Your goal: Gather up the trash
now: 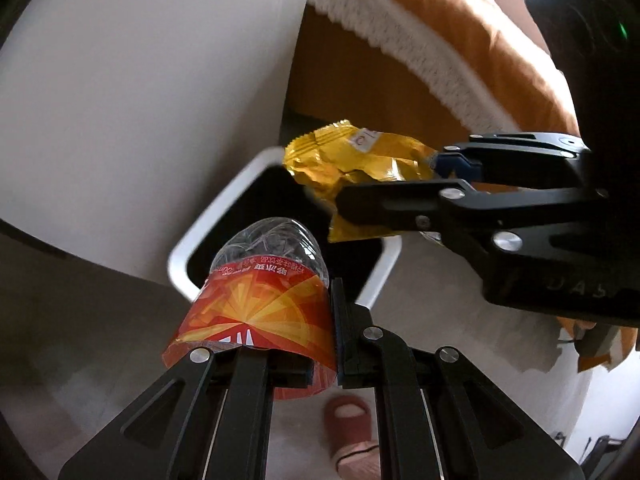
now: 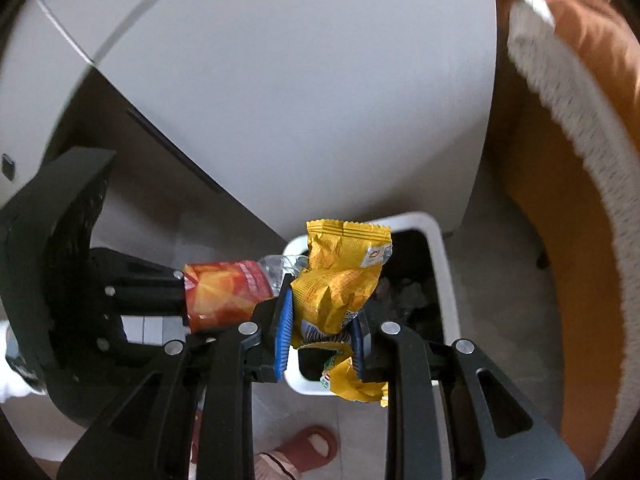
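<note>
Pale grey tiled floor [image 2: 500, 344], seen from above through two wide-angle views. A white rectangular trash bin [image 2: 450, 280] stands on the floor, its open top dark inside, with crumpled material dimly visible within. The bin sits close beside a large white cabinet panel [image 2: 300, 100], which also rests on the floor. To the right stands an orange piece of furniture [image 2: 536, 208], draped in an orange cover with a white fringed edge. Near the bottom of both views a person's foot in a reddish-brown open-toed slipper [image 2: 312, 446] is planted on the floor, a short way in front of the bin
</note>
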